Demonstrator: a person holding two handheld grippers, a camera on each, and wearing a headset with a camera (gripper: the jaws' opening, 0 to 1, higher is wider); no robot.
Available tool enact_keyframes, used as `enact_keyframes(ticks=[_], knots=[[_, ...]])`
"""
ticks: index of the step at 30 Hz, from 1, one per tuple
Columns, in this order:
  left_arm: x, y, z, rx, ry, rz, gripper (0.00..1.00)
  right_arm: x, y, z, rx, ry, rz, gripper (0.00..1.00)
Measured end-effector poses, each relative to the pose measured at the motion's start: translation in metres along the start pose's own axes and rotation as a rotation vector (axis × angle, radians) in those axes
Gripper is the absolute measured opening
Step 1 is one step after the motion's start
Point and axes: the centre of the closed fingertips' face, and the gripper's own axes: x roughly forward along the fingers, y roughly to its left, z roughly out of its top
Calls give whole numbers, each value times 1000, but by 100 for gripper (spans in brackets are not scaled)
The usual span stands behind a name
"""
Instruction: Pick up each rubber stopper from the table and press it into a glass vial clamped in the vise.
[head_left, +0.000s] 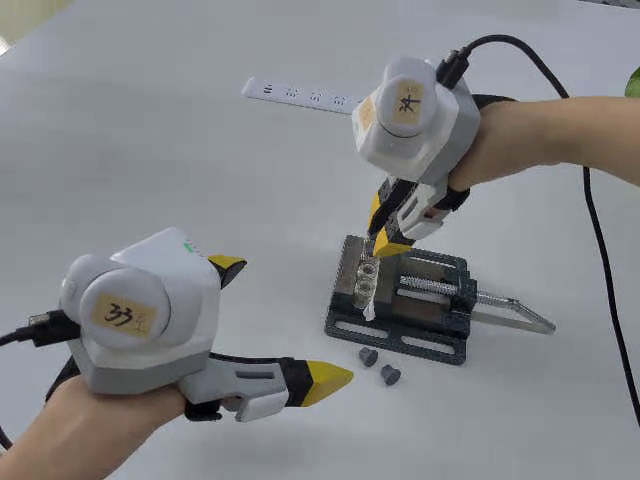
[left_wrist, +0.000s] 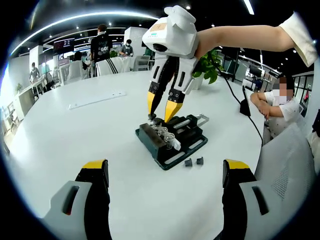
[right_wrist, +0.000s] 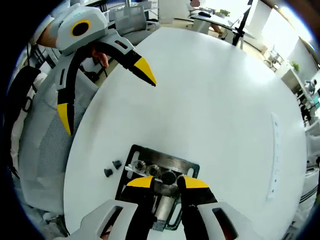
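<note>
A dark vise (head_left: 432, 300) stands on the white table and clamps a row of glass vials (head_left: 365, 282). My right gripper (head_left: 380, 241) points down over the far end of that row, shut on a dark rubber stopper (right_wrist: 168, 177) that sits at a vial mouth between its yellow tips. Two more stoppers (head_left: 368, 355) (head_left: 390, 375) lie on the table just in front of the vise. My left gripper (head_left: 280, 322) hovers open and holds nothing, to the near left of the vise. The left gripper view shows the vise (left_wrist: 172, 137) and the right gripper (left_wrist: 162, 112) over it.
A white power strip (head_left: 300, 97) lies at the back of the table. A black cable (head_left: 600, 290) runs from the right gripper along the right side. The vise handle (head_left: 515, 312) sticks out to the right. A seated person (left_wrist: 277, 107) and a chair are beyond the table edge.
</note>
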Motion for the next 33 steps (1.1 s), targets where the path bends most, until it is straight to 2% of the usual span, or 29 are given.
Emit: enact_keyframes(ticks=[2,4,12,18,22,27,33], knots=[[0,1,0,-2,0,1,94,-2,1,1,15,-28,-20,24],[-1,1,0,-3,-1,1,94,-3,7,3,23,-71,-21,34],[-3,5,2,1,-5,2,94,-2,26,-5,63,-156,-66,67],[-4,5,5,5,-10,2,94,-5,36,-13,122,-220,-108,79],[-4,3,7,11,-9,0,94,-8,42,-16,160,-253,-133,83],[-5,1,8,24,-9,-5,95,-8,55,-20,210,-281,-152,82],[-5,2,9,34,-13,-8,95,-8,74,-19,293,-353,-182,80]])
